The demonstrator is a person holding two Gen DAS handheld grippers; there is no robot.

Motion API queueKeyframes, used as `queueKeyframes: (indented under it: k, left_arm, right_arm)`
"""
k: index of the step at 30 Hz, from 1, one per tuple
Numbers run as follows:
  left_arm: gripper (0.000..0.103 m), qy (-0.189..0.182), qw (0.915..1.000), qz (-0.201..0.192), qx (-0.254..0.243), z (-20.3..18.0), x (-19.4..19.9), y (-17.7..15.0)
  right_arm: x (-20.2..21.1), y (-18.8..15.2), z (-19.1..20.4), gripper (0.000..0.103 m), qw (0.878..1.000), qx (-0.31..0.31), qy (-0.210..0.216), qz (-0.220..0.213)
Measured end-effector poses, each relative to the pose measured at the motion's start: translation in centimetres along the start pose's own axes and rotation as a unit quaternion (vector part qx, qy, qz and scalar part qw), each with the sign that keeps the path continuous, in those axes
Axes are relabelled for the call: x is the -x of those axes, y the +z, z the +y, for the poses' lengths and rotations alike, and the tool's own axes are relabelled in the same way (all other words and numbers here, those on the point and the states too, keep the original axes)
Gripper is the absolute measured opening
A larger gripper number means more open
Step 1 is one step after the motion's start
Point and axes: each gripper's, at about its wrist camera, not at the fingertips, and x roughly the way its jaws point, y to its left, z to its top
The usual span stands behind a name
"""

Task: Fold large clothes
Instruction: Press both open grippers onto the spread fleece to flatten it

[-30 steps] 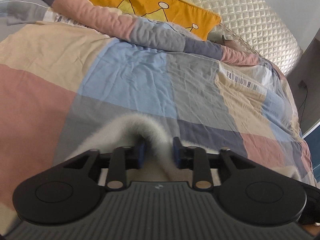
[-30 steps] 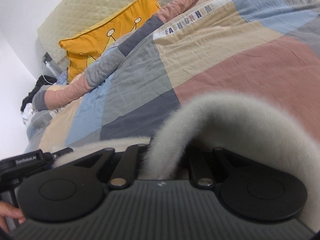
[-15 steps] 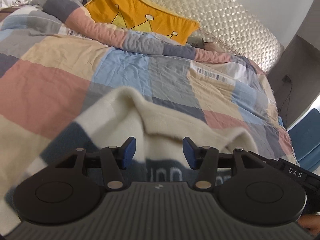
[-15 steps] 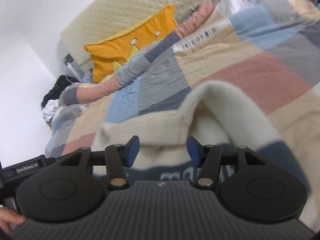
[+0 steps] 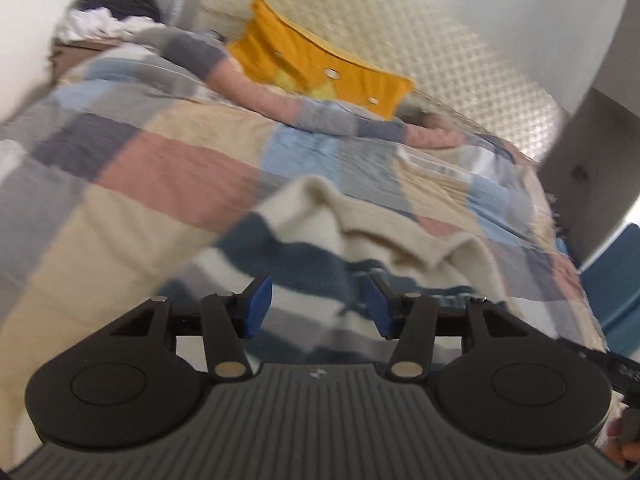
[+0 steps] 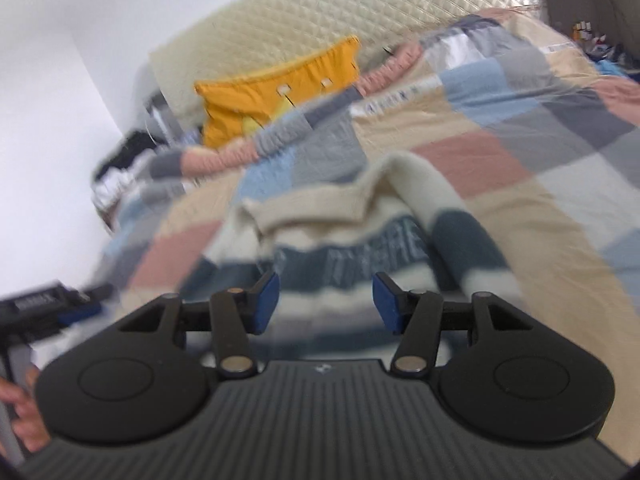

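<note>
A cream and dark blue striped sweater [image 5: 320, 248] lies spread on the patchwork bed cover [image 5: 168, 164], neck end away from me. It also shows in the right wrist view [image 6: 352, 248], with pale lettering on a dark band. My left gripper [image 5: 316, 306] is open and empty, just above the sweater's near part. My right gripper [image 6: 326, 302] is open and empty too, over the striped front. Both views are motion-blurred.
A yellow pillow [image 5: 320, 76] leans on the quilted cream headboard [image 5: 460, 80] at the far end. A rolled patchwork quilt edge [image 5: 280, 100] lies before it. Clothes are piled on a bedside stand [image 5: 108, 20]. The left gripper's body [image 6: 44, 312] shows at the right view's left edge.
Both grippers opened and let go of the sweater's fluffy edge, then pulled back and up. The sweater now lies flat on the bed with more of it in view.
</note>
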Motion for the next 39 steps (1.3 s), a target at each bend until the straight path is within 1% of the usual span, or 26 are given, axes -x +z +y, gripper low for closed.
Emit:
queueKeyframes:
  k: [2, 4, 5, 6, 7, 8, 11, 14, 15, 16, 17, 18, 19, 21, 24, 25, 27, 29, 31, 33, 34, 37, 38, 39]
  left_arm:
    - [0.058, 0.008, 0.9992, 0.002, 0.038, 3.0, 2.1, 0.0]
    - [0.058, 0.017, 0.9965, 0.015, 0.081, 6.2, 3.8, 0.0]
    - [0.058, 0.031, 0.9946, 0.021, 0.097, 7.7, 4.7, -0.1]
    - [0.058, 0.057, 0.9916, 0.03, 0.112, 9.4, 5.4, -0.2]
    - [0.058, 0.087, 0.9865, 0.041, 0.132, 11.0, 6.1, -0.4]
    - [0.058, 0.103, 0.9812, 0.049, 0.156, 12.6, 6.7, -0.7]
    - [0.058, 0.121, 0.9679, 0.074, 0.207, 16.7, 8.3, -2.2]
    - [0.058, 0.133, 0.9546, 0.104, 0.246, 19.3, 8.7, -4.0]
    - [0.058, 0.14, 0.9481, 0.114, 0.261, 20.0, 8.6, -4.8]
    - [0.058, 0.154, 0.9388, 0.123, 0.282, 20.6, 8.5, -5.4]
    - [0.058, 0.168, 0.929, 0.123, 0.306, 21.2, 8.7, -6.1]
    - [0.058, 0.171, 0.9228, 0.12, 0.324, 21.4, 8.9, -6.6]
    - [0.058, 0.168, 0.92, 0.122, 0.333, 21.5, 8.8, -6.8]
    - [0.059, 0.168, 0.9207, 0.131, 0.327, 21.3, 8.7, -7.1]
    - [0.062, 0.178, 0.9265, 0.137, 0.303, 20.3, 8.7, -7.5]
    - [0.062, 0.185, 0.9263, 0.137, 0.298, 20.0, 8.4, -7.7]
    - [0.063, 0.199, 0.9232, 0.143, 0.296, 19.7, 7.9, -7.9]
    - [0.063, 0.211, 0.9234, 0.151, 0.283, 19.2, 6.9, -7.8]
    - [0.068, 0.219, 0.9241, 0.16, 0.27, 18.8, 5.6, -7.6]
    - [0.075, 0.225, 0.9266, 0.168, 0.25, 18.2, 4.6, -7.6]
    - [0.075, 0.23, 0.9277, 0.17, 0.239, 17.9, 4.0, -7.6]
    - [0.074, 0.242, 0.9318, 0.174, 0.208, 16.9, 2.8, -7.7]
    - [0.07, 0.24, 0.9346, 0.173, 0.198, 16.7, 2.4, -7.6]
    - [0.059, 0.238, 0.9369, 0.172, 0.191, 16.5, 2.3, -7.5]
  right_arm:
    - [1.0, -1.3, 0.2, 0.056, 1.0, 0.0, 0.013, 0.016]
    - [1.6, -2.8, 0.2, 0.056, 0.999, -0.006, 0.02, 0.031]
    - [1.9, -3.8, 0.2, 0.056, 0.999, -0.009, 0.028, 0.037]
    - [2.0, -4.7, 0.2, 0.056, 0.998, -0.013, 0.036, 0.042]
    - [1.9, -5.4, 0.0, 0.056, 0.998, -0.017, 0.042, 0.049]
    - [1.7, -6.2, -0.2, 0.056, 0.997, -0.024, 0.047, 0.055]
    - [1.0, -8.2, -0.4, 0.056, 0.994, -0.046, 0.06, 0.08]
    - [0.6, -9.1, -0.2, 0.056, 0.992, -0.051, 0.066, 0.093]
    - [0.6, -9.2, -0.2, 0.056, 0.992, -0.051, 0.069, 0.093]
    - [0.5, -9.2, -0.2, 0.056, 0.992, -0.052, 0.071, 0.092]
    - [0.4, -9.2, -0.2, 0.056, 0.992, -0.053, 0.075, 0.091]
    - [0.3, -9.2, -0.3, 0.056, 0.991, -0.055, 0.077, 0.09]
    - [0.1, -9.3, -0.4, 0.056, 0.991, -0.058, 0.078, 0.092]
    - [-0.3, -9.6, -0.8, 0.056, 0.99, -0.065, 0.077, 0.099]
    - [-1.1, -10.0, -1.5, 0.056, 0.987, -0.078, 0.082, 0.117]
    - [-1.3, -10.1, -1.6, 0.056, 0.986, -0.08, 0.083, 0.12]
    - [-1.7, -10.1, -1.7, 0.056, 0.985, -0.086, 0.085, 0.122]
    - [-2.0, -10.1, -1.6, 0.056, 0.985, -0.088, 0.089, 0.123]
    - [-2.2, -10.2, -1.4, 0.056, 0.984, -0.084, 0.092, 0.124]
    - [-2.4, -10.2, -1.4, 0.056, 0.984, -0.08, 0.094, 0.126]
    - [-2.5, -10.3, -1.4, 0.056, 0.984, -0.08, 0.093, 0.128]
    - [-2.7, -10.7, -1.6, 0.055, 0.984, -0.083, 0.088, 0.133]
    - [-2.8, -10.7, -1.7, 0.054, 0.984, -0.083, 0.087, 0.133]
    - [-2.8, -10.7, -1.7, 0.054, 0.984, -0.083, 0.086, 0.133]
